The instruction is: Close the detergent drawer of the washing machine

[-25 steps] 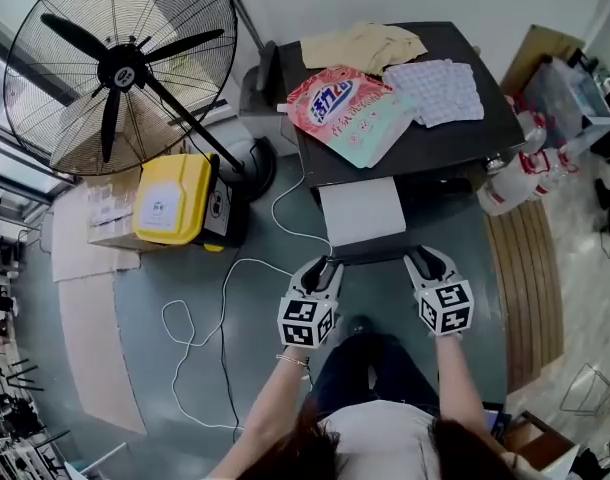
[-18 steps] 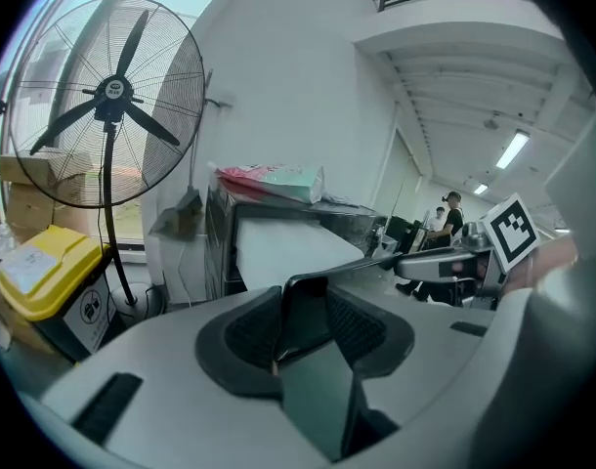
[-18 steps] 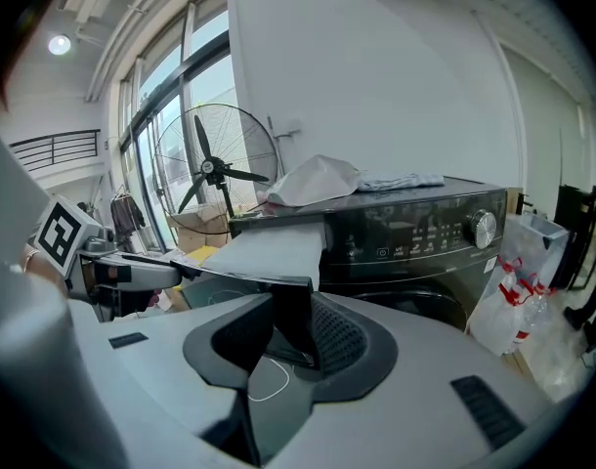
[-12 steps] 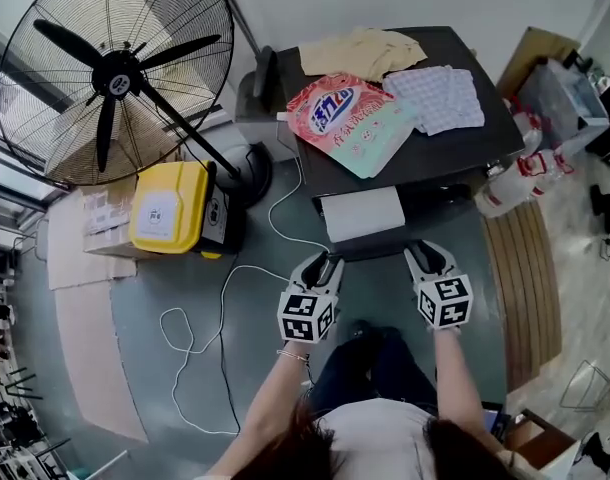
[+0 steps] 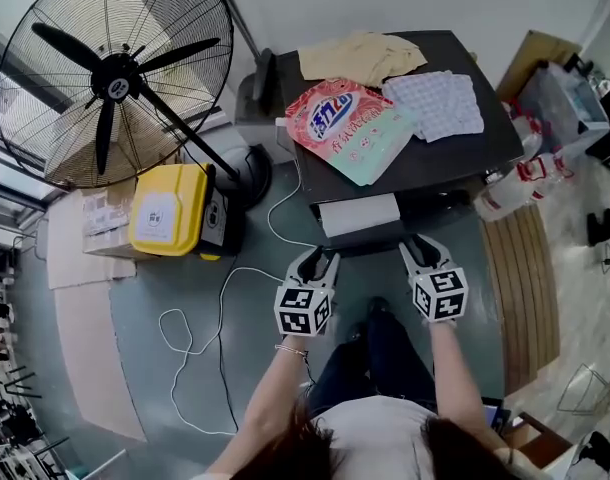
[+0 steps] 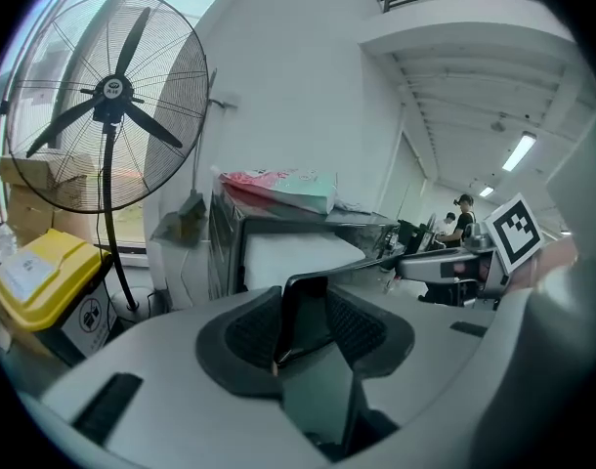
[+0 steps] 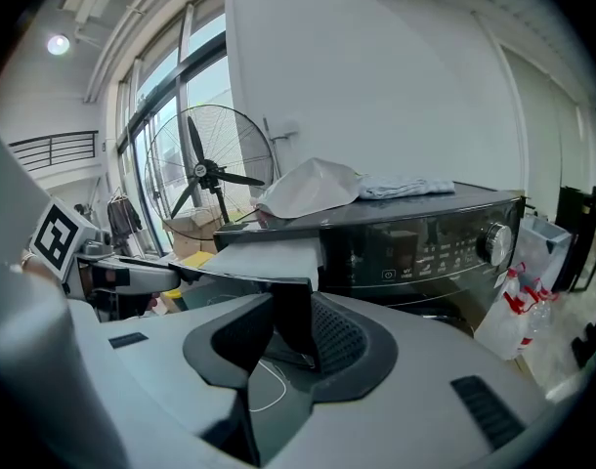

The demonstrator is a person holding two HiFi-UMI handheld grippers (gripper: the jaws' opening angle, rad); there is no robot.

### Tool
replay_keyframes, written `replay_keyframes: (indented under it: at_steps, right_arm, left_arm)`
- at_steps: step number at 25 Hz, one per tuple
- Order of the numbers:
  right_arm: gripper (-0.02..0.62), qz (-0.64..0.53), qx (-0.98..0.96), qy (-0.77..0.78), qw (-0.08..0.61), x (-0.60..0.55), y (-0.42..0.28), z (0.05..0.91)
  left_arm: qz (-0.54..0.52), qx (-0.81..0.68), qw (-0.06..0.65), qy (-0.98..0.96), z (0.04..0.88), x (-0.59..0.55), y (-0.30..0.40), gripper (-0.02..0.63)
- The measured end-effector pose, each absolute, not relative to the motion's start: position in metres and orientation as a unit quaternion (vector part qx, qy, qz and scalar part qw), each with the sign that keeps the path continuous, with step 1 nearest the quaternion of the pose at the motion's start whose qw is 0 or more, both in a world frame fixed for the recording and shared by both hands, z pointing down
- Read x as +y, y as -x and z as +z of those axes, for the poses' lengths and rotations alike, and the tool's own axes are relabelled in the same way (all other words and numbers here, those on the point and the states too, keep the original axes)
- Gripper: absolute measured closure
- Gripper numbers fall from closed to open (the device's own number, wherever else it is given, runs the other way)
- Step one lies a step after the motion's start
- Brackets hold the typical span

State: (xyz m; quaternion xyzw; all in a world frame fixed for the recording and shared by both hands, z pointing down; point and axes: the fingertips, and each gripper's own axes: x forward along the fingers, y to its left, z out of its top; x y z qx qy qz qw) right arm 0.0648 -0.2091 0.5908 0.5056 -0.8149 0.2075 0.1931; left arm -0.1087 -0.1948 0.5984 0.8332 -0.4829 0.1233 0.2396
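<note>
A fan (image 5: 115,73) stands on the floor left of the washer (image 5: 465,158); on the washer's top a detergent bag (image 5: 350,126) lies toward the front left corner; the drawer (image 5: 360,213) sticks partway out of the washer's front, below that corner; the left gripper (image 5: 320,260) and the right gripper (image 5: 417,248) each have their jaws pinching one end of the drawer's dark front panel.

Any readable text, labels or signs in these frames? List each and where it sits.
None reads clearly.
Detergent bag: large printed characters, too blurred.
Yellow box: white label, too small.
Washing machine panel: markings too small.
</note>
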Motion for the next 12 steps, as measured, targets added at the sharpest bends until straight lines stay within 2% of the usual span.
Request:
replay_keyframes:
  at_steps: [12]
  right_arm:
    - [0.453,0.209,-0.828,-0.484,0.191,-0.229,-0.060,0.589]
  left_arm:
    - [0.124,-0.509,0.245,-0.816,0.597,-0.213,0.113,0.453]
